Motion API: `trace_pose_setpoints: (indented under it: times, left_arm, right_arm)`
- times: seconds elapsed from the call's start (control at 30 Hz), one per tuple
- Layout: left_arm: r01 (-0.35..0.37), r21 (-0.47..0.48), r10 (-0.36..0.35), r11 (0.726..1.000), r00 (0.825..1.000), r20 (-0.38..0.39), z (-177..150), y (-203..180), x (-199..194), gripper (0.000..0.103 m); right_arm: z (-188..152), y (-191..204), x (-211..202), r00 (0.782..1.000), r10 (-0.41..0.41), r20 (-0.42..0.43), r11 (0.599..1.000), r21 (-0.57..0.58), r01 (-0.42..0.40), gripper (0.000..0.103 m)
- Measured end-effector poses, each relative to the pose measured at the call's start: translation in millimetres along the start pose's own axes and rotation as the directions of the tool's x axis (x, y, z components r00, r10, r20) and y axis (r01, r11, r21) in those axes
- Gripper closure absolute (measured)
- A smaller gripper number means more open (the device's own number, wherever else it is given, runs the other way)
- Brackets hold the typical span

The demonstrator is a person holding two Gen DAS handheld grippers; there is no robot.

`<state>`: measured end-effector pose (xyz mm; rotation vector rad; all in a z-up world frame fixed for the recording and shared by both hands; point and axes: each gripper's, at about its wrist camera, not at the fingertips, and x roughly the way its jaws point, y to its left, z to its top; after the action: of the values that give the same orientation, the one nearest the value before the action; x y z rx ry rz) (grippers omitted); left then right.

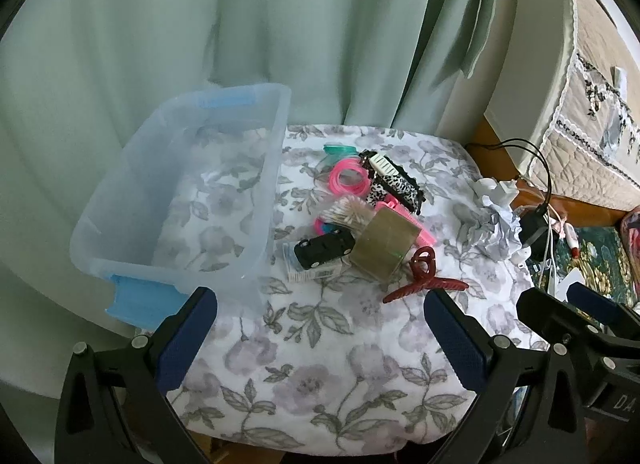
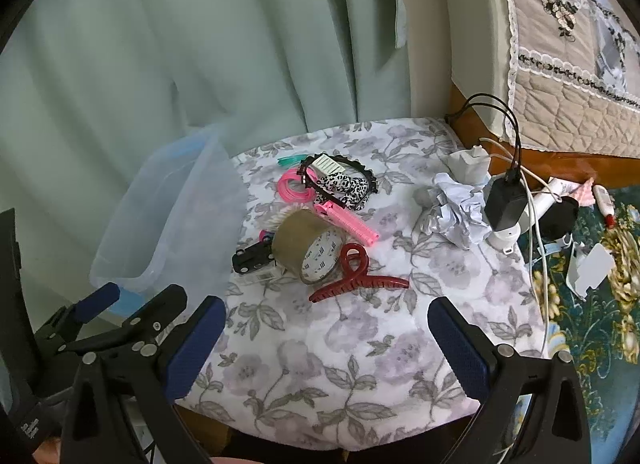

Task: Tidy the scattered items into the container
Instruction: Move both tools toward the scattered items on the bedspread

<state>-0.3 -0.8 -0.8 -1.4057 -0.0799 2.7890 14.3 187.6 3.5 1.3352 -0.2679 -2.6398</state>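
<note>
While the clear container (image 1: 176, 200) is sitting empty, you are hovering both hand-held grippers, left (image 1: 320, 340) and right (image 2: 328, 344), released, with the tape roll (image 2: 306, 244), red hair claw (image 2: 356, 274) and the other clutter lying beside the container, still unsorted.

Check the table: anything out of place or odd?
A crumpled paper wad sits at the cloth's right edge, apart from the pile, beside a black charger. The clear bin holds no items yet.

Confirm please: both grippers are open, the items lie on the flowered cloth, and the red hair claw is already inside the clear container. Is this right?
Not quite. The red hair claw is not in the clear container; it lies on the flowered cloth, beside the tape roll, as the right wrist view shows. The left gripper and right gripper are open.
</note>
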Motion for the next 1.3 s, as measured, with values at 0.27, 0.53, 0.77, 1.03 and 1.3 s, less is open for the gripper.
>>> trace_pose_setpoints:
  times: [0.27, 0.53, 0.77, 1.03, 1.3]
  left_arm:
    - [0.025, -0.037, -0.025, 0.999, 1.000, -0.006, -1.5, 5.7, 6.4, 0.000]
    - [0.017, -0.046, -0.017, 0.999, 1.000, -0.009, 11.5, 7.6, 0.1, 0.000]
    - [-0.014, -0.027, 0.015, 1.000, 0.999, 0.032, 14.4, 4.4, -13.4, 0.000]
    - [-0.047, -0.020, 0.048, 0.999, 0.997, 0.060, 12.4, 0.9, -24.0, 0.000]
    - [-0.081, -0.024, 0.083, 0.996, 0.993, 0.088, 10.6, 0.7, -31.2, 0.000]
  right_arm:
    - [-0.5, 0.2, 7.8, 1.000, 0.010, -0.019, 1.000, -0.002, -0.010, 0.000]
    - [10.3, 3.3, 7.2, 0.999, 0.038, -0.015, 0.999, -0.015, -0.039, 0.000]
    - [18.6, 8.7, -5.0, 0.999, 0.039, 0.026, 0.996, -0.077, -0.037, 0.000]
    - [14.6, 13.5, -14.4, 0.998, 0.055, 0.029, 0.993, -0.109, -0.051, 0.000]
    - [8.7, 17.1, -21.4, 0.997, 0.060, 0.053, 0.991, -0.124, -0.053, 0.000]
